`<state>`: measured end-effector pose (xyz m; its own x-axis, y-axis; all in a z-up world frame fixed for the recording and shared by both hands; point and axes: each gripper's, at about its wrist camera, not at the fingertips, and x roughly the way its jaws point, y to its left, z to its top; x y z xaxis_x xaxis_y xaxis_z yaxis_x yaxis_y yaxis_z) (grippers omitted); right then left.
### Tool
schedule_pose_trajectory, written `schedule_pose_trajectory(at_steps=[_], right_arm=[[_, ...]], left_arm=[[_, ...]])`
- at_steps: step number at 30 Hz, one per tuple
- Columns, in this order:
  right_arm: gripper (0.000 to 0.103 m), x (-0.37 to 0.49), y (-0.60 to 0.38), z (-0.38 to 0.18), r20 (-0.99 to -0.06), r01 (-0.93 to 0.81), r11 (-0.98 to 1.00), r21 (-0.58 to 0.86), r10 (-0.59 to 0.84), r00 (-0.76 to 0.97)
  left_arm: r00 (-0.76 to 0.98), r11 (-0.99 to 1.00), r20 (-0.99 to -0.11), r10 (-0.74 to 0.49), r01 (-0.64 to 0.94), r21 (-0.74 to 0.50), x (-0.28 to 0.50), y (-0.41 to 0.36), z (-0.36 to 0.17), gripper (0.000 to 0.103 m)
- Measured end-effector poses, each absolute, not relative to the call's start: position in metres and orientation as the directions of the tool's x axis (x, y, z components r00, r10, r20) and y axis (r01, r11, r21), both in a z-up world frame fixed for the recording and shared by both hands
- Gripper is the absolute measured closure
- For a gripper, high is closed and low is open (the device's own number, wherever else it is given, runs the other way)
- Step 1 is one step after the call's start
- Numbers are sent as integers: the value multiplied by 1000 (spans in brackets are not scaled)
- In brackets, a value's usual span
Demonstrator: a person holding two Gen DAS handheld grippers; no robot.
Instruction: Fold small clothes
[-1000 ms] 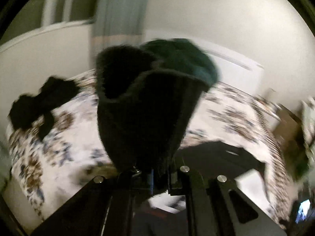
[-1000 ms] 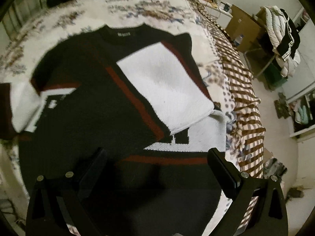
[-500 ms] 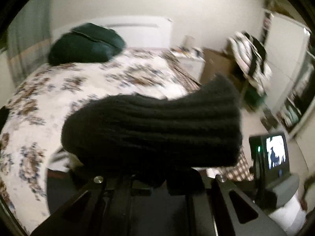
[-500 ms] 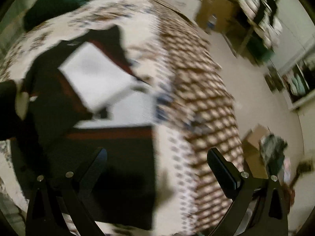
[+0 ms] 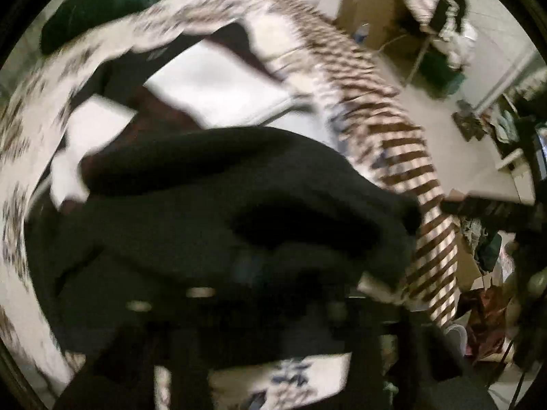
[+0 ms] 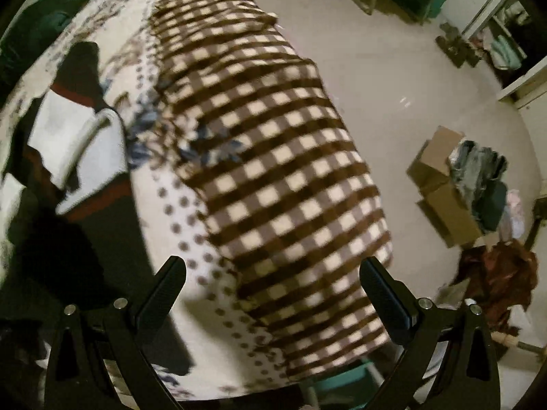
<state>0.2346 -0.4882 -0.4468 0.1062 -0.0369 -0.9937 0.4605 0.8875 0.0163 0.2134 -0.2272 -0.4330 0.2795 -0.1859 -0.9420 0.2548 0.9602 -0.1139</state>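
Your left tongs (image 5: 273, 294) are opening around the black sleeve (image 5: 239, 198) above the sweater (image 5: 218, 95); right tongs (image 6: 273, 290) gape, holding nothing. Folding's barely started.

One bed with a floral white cover (image 6: 136, 27) carried one black, white and red knit sweater (image 5: 212, 92), one dark green pillow (image 5: 102, 3) and one brown-and-cream checked blanket (image 6: 273, 171). Beside the bed stood two cardboard boxes (image 6: 441, 177).

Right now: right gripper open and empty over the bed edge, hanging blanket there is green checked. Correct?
Not quite. The right gripper is open and empty, but the blanket draped over the bed edge is brown-and-cream checked, as the right wrist view shows.
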Motion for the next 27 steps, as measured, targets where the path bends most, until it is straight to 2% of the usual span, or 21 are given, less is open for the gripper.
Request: schedule_pose_trajectory(at_steps=[2, 5, 9, 12, 14, 17, 20, 21, 22, 23, 25, 26, 27], right_arm=[[0, 249, -476, -441, -991, 447, 891, 77, 19, 134], [0, 283, -440, -431, -978, 354, 918, 177, 126, 164], [0, 342, -355, -427, -966, 127, 966, 224, 203, 161], [0, 394, -289, -447, -958, 5, 966, 257, 254, 132], [0, 424, -253, -466, -958, -29, 964, 265, 267, 104], [0, 464, -215, -495, -953, -26, 954, 300, 301, 41], [6, 493, -187, -520, -931, -1, 931, 365, 365, -6], [14, 500, -178, -525, -926, -4, 926, 377, 377, -14], [36, 504, -169, -526, -926, -20, 926, 377, 377, -16], [47, 506, -163, -527, -927, -37, 926, 376, 376, -16], [89, 507, -151, -524, -932, -78, 929, 362, 363, -9], [91, 506, -150, -520, -944, -82, 941, 328, 330, 11], [97, 504, -154, -512, -950, -61, 950, 306, 309, 47]], left_arm=[[253, 976, -954, -163, 185, -118, 209, -196, -429, 25], [236, 991, -965, -111, 94, -91, 207, -145, -418, 21], [223, 999, -974, 35, -46, 26, 233, -70, -420, 20], [215, 982, -965, 148, -146, 118, 277, -16, -438, 20], [192, 970, -961, 199, -181, 165, 313, 9, -456, 20], [175, 965, -963, 203, -203, 166, 361, 35, -481, 20], [162, 968, -964, 211, -173, 182, 397, 41, -498, 20], [155, 970, -966, 206, -159, 182, 406, 42, -505, 20], [151, 973, -968, 200, -145, 178, 414, 44, -510, 20], [151, 974, -968, 199, -135, 179, 421, 44, -515, 20], [146, 977, -970, 194, -119, 178, 432, 47, -522, 20], [143, 979, -973, 183, -117, 167, 435, 48, -524, 20], [141, 980, -975, 174, -118, 158, 437, 50, -525, 20]])
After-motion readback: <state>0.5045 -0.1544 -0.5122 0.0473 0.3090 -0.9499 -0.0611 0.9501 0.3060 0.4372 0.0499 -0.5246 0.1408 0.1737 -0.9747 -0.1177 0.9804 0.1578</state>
